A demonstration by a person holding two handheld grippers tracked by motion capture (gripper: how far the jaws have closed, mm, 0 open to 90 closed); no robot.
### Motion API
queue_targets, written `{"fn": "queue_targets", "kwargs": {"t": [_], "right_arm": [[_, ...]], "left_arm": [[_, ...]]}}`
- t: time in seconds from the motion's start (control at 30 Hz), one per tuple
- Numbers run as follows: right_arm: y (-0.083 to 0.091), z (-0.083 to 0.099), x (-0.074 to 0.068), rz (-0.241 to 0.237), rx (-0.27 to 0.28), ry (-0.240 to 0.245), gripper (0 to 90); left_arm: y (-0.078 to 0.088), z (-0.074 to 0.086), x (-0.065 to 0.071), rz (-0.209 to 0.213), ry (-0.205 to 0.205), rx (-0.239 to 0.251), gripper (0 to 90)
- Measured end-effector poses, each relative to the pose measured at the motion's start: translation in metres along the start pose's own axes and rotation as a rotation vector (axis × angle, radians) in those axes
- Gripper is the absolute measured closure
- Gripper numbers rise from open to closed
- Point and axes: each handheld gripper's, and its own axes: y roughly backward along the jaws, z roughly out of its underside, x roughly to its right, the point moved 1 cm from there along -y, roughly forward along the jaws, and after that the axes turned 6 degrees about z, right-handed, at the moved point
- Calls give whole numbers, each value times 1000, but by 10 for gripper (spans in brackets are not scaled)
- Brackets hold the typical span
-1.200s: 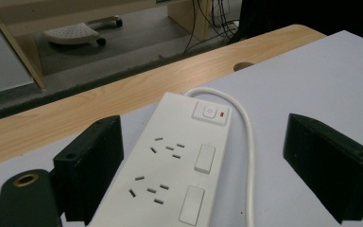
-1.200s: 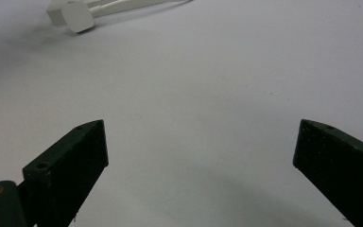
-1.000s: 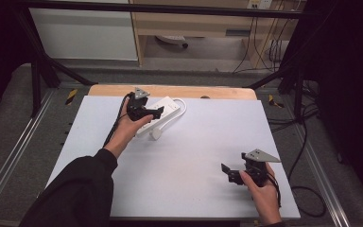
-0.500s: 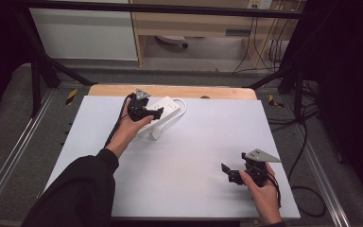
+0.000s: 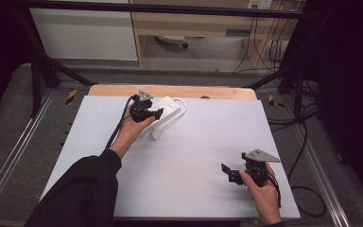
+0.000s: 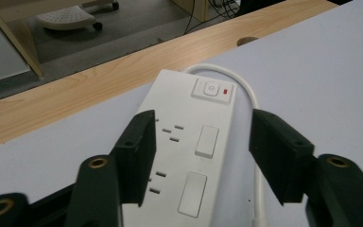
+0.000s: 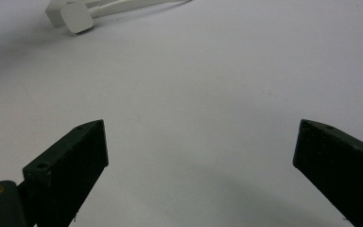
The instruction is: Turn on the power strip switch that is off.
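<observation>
Compared with the high views from 1.0 s and 0.5 s before, nothing had visibly moved: both hands, both grippers and the strip sat in the same places. The left gripper (image 5: 152, 112) was held at the far left-centre of the white desk (image 5: 194, 142), over the near end of a white power strip (image 5: 166, 107) that lay flat, angled toward the wooden far edge (image 5: 170, 91). In the left gripper view its 2 fingers (image 6: 137, 153) stood apart, 1 over the strip's socket side and 1 off its other long side above the white cord (image 6: 257, 189); whether either touched the strip could not be told, and they were not clamped on it. The strip (image 6: 189, 142) showed a switch (image 6: 211, 89) with a small red mark at its far end, socket slots, and 2 blank rectangular covers. The cord looped out from the far end and came back along the strip to a white plug (image 5: 155, 134) lying on the desk just beside the left hand (image 5: 131, 130). The right gripper (image 5: 234, 175) was near the desk's front right corner, well apart from the strip, held in the right hand (image 5: 264, 194). In the right gripper view its fingers (image 7: 71, 170) were spread wide over bare desk, holding nothing, with the plug (image 7: 76, 18) far off at the upper left.
</observation>
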Motion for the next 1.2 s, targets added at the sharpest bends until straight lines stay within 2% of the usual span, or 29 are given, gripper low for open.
{"fn": "queue_targets", "kwargs": {"t": [0.47, 0.7, 0.8, 0.93, 1.2], "right_arm": [[0, 0, 0, -1, 0, -1, 45], [0, 0, 0, 1, 4, -1, 45], [0, 0, 0, 3, 3, -2, 45], [1, 0, 0, 1, 3, -3, 45], [1, 0, 0, 1, 3, -4, 45]], "left_arm": [[-3, 1, 2, 30, 22, 4, 664], [-5, 3, 3, 54, 12, 8, 784], [-7, 4, 2, 62, 32, 13, 837], [-9, 5, 2, 66, 31, 12, 892], [-10, 9, -2, 74, 42, -21, 900]]}}
